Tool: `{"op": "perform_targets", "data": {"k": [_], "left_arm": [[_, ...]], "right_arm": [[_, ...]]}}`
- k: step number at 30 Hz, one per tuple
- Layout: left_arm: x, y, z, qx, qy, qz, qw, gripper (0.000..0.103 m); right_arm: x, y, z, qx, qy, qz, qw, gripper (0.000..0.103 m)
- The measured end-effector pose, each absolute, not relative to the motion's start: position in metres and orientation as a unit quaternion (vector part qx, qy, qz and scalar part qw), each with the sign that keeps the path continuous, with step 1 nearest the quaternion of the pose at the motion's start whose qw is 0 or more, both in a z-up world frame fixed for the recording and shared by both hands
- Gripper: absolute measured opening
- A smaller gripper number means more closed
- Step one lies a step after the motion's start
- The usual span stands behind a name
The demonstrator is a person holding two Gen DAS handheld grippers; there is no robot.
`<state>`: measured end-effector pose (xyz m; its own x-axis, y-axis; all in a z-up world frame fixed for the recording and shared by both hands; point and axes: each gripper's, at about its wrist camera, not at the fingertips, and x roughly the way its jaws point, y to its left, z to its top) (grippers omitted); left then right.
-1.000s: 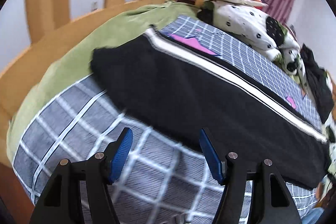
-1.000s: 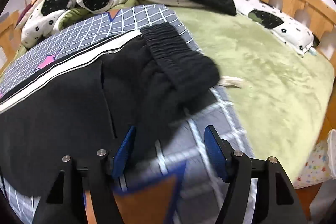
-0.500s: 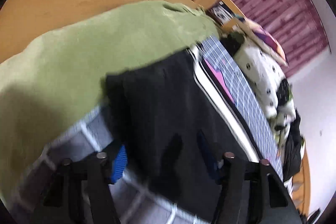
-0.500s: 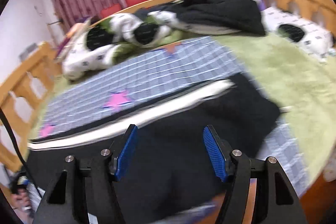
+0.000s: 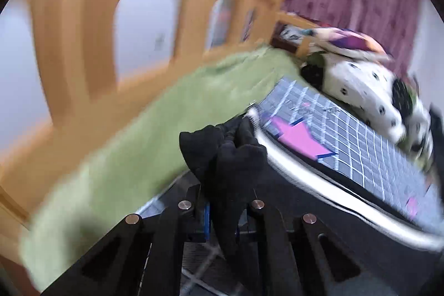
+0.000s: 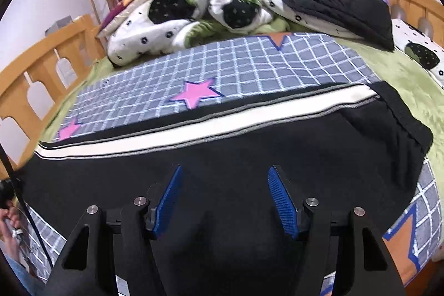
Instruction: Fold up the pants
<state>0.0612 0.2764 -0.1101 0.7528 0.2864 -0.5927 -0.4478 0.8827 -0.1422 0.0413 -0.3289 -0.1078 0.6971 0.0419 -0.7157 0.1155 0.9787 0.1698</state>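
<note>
Black pants (image 6: 222,157) with a white side stripe lie stretched across a checked blanket (image 6: 249,63) on a bed. The left gripper (image 5: 222,212) is clamped tight on the bunched hem end, lifted just ahead of its fingers. The right gripper (image 6: 224,201) hovers over the middle of the pants, jaws apart and empty. Judging by this, the lengthwise fold is starting; next, the hem likely needs carrying toward the waistband.

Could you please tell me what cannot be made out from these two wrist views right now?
- Left wrist view: the left hand-held gripper pads, buried in bunched black pants fabric.
- Left wrist view: the wooden bed rail, smeared by motion blur.
- Right wrist view: the pants' near edge, hidden behind the right hand-held gripper.
- Right wrist view: the person's hand, cut off by the left edge.
</note>
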Motion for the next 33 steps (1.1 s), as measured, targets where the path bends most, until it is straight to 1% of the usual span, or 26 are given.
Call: {"op": "perform_targets", "data": {"k": [4, 6, 9, 11, 13, 16, 17, 19, 22, 25, 26, 28, 29, 30, 31, 33], "left_arm": [[0.068, 0.187, -0.054, -0.030, 0.248, 0.159, 0.955, 0.010], [0.077, 0.140, -0.034, -0.001, 0.238, 0.122, 0.964, 0.010], [0.086, 0.059, -0.023, 0.031, 0.236, 0.047, 0.970, 0.010], [0.089, 0.008, -0.031, 0.044, 0.242, 0.001, 0.969, 0.010], [0.088, -0.039, -0.051, 0.041, 0.261, -0.046, 0.963, 0.010], [0.086, -0.096, -0.100, 0.016, 0.325, -0.114, 0.939, 0.010], [0.084, -0.115, -0.125, 0.011, 0.355, -0.129, 0.926, 0.010], [0.081, -0.138, -0.160, 0.024, 0.391, -0.126, 0.911, 0.010], [0.062, -0.148, -0.174, 0.059, 0.369, -0.104, 0.922, 0.010], [0.063, -0.121, -0.163, 0.019, 0.397, -0.146, 0.906, 0.011], [0.065, -0.112, -0.160, 0.003, 0.408, -0.160, 0.899, 0.013], [0.062, -0.091, -0.153, -0.039, 0.432, -0.199, 0.879, 0.036], [0.055, -0.074, -0.145, -0.056, 0.432, -0.215, 0.874, 0.040], [0.048, -0.067, -0.141, -0.061, 0.425, -0.220, 0.876, 0.048], [0.039, -0.057, -0.136, -0.062, 0.413, -0.220, 0.881, 0.058], [0.025, -0.033, -0.125, -0.045, 0.386, -0.199, 0.900, 0.068]], "right_arm": [[0.033, -0.354, -0.112, 0.087, 0.381, -0.051, 0.919, 0.063], [0.029, -0.367, -0.116, 0.077, 0.381, -0.067, 0.919, 0.063], [0.020, -0.389, -0.118, 0.069, 0.378, -0.094, 0.918, 0.063], [0.013, -0.406, -0.119, 0.076, 0.378, -0.111, 0.916, 0.063], [0.005, -0.421, -0.117, 0.079, 0.370, -0.127, 0.917, 0.063], [-0.008, -0.439, -0.113, 0.083, 0.356, -0.143, 0.920, 0.063], [-0.013, -0.447, -0.112, 0.084, 0.350, -0.153, 0.920, 0.063], [-0.018, -0.456, -0.111, 0.091, 0.345, -0.162, 0.920, 0.063], [-0.023, -0.467, -0.115, 0.115, 0.350, -0.158, 0.916, 0.063], [-0.023, -0.467, -0.118, 0.116, 0.355, -0.156, 0.915, 0.063], [-0.021, -0.465, -0.119, 0.116, 0.357, -0.151, 0.915, 0.063], [-0.019, -0.458, -0.121, 0.116, 0.361, -0.141, 0.915, 0.063], [-0.015, -0.451, -0.120, 0.117, 0.362, -0.132, 0.915, 0.063], [-0.013, -0.446, -0.120, 0.118, 0.362, -0.125, 0.916, 0.063], [-0.009, -0.436, -0.119, 0.123, 0.361, -0.109, 0.918, 0.063], [-0.001, -0.417, -0.118, 0.135, 0.363, -0.069, 0.919, 0.063]]}}
